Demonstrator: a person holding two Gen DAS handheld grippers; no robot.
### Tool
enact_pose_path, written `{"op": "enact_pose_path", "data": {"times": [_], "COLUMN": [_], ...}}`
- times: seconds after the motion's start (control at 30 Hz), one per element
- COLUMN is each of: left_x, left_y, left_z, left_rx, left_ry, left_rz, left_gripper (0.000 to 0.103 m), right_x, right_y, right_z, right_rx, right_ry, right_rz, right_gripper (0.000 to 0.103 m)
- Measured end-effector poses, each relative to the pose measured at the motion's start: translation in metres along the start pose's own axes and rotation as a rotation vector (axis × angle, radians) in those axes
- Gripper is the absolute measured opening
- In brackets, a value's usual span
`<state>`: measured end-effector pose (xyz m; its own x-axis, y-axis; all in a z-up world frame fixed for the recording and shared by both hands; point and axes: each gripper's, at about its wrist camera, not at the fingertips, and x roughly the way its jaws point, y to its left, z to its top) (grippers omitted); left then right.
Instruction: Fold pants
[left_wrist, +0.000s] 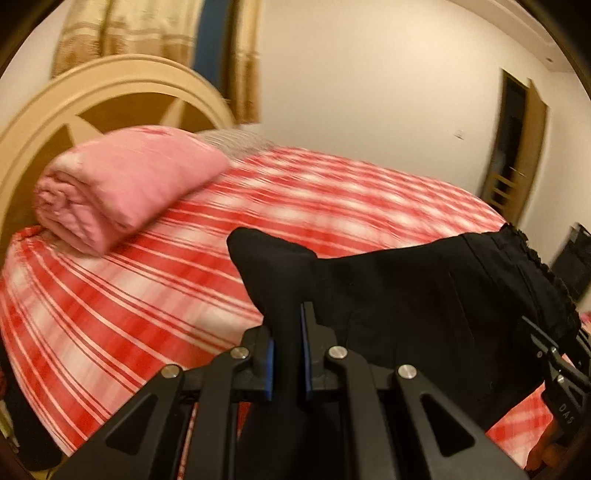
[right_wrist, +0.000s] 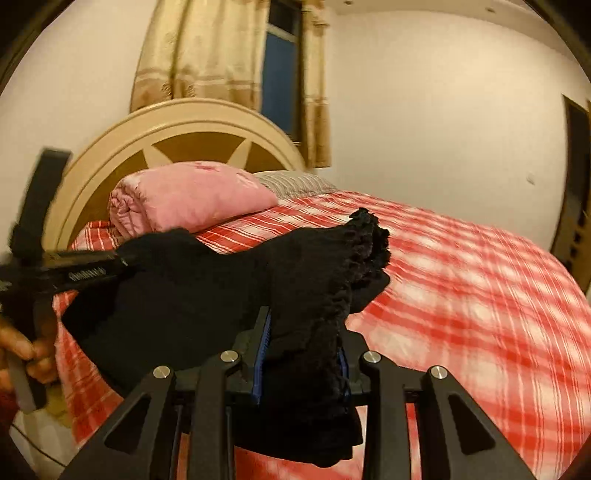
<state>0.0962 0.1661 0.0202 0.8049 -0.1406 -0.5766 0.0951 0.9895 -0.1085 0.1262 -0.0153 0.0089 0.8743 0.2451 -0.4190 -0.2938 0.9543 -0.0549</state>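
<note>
The black pants (left_wrist: 399, 295) hang stretched between my two grippers above the red checked bed (left_wrist: 155, 288). My left gripper (left_wrist: 287, 332) is shut on a plain fold of the black cloth, which bunches up over its fingertips. My right gripper (right_wrist: 303, 347) is shut on the gathered, frilled waistband (right_wrist: 354, 251) of the pants (right_wrist: 192, 288). In the right wrist view the left gripper (right_wrist: 122, 263) shows at the left edge, clamped on the far end of the cloth, with a hand (right_wrist: 26, 354) on its handle. The right gripper (left_wrist: 532, 330) appears at the right edge of the left wrist view.
A folded pink blanket (left_wrist: 125, 188) lies at the head of the bed (right_wrist: 461, 295) in front of a curved cream headboard (right_wrist: 184, 125). Gold curtains (right_wrist: 207, 51) and a window hang behind. A wooden door (left_wrist: 517, 155) stands in the right wall.
</note>
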Motion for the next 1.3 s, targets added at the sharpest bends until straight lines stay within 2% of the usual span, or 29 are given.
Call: {"op": "enact_pose_path", "data": {"times": [0.13,0.2,0.3,0.33,0.37,0.43,0.47,0.53,0.63,0.7,0.77,0.83,0.87,0.9,0.93,0.97,1.13,1.3], "left_x": [0.025,0.047,0.090,0.107,0.112,0.119,0.120,0.121,0.119,0.107,0.090,0.073,0.065,0.060,0.056,0.054,0.066,0.081], "left_y": [0.030,0.039,0.054,0.059,0.062,0.069,0.071,0.072,0.077,0.082,0.090,0.095,0.097,0.097,0.095,0.092,0.061,0.053], "left_z": [0.010,0.004,-0.015,-0.026,-0.033,-0.044,-0.047,-0.051,-0.051,-0.047,-0.046,-0.046,-0.046,-0.045,-0.045,-0.045,-0.052,-0.075], "left_rx": [-0.021,-0.020,-0.047,-0.058,-0.063,-0.078,-0.081,-0.083,-0.089,-0.077,-0.071,-0.072,-0.075,-0.075,-0.072,-0.068,-0.032,-0.034], "left_ry": [-0.025,-0.005,0.104,0.155,0.173,0.186,0.181,0.185,0.197,0.191,0.164,0.138,0.125,0.115,0.108,0.102,0.131,0.204], "left_rz": [0.090,0.125,0.137,0.158,0.172,0.174,0.183,0.196,0.222,0.252,0.283,0.286,0.288,0.292,0.296,0.295,0.261,0.297], "left_gripper": [0.012,0.012,0.012,0.012,0.013,0.019,0.025,0.032,0.050,0.069,0.075,0.075,0.075,0.076,0.076,0.076,0.075,0.076], "right_x": [0.069,0.108,0.153,0.162,0.169,0.171,0.173,0.177,0.171,0.159,0.133,0.099,0.090,0.080,0.074,0.071,0.080,0.115], "right_y": [0.002,0.004,0.003,0.002,-0.003,-0.016,-0.020,-0.027,-0.039,-0.044,-0.057,-0.068,-0.068,-0.063,-0.057,-0.049,-0.002,0.004], "right_z": [0.002,-0.009,-0.033,-0.041,-0.049,-0.051,-0.051,-0.054,-0.051,-0.049,-0.047,-0.044,-0.041,-0.038,-0.036,-0.033,-0.033,-0.068], "right_rx": [-0.018,-0.029,-0.060,-0.069,-0.058,0.010,0.037,0.078,0.146,0.196,0.269,0.338,0.339,0.318,0.294,0.264,0.144,0.165], "right_ry": [0.049,0.112,0.228,0.261,0.281,0.289,0.297,0.317,0.320,0.305,0.250,0.154,0.131,0.116,0.109,0.114,0.150,0.314], "right_rz": [0.031,0.039,0.038,0.029,0.032,0.070,0.082,0.094,0.140,0.143,0.123,0.077,0.067,0.043,0.037,0.043,0.050,0.007], "right_gripper": [0.031,0.031,0.032,0.036,0.038,0.047,0.050,0.064,0.065,0.065,0.065,0.065,0.065,0.053,0.028,0.019,0.017,0.017]}}
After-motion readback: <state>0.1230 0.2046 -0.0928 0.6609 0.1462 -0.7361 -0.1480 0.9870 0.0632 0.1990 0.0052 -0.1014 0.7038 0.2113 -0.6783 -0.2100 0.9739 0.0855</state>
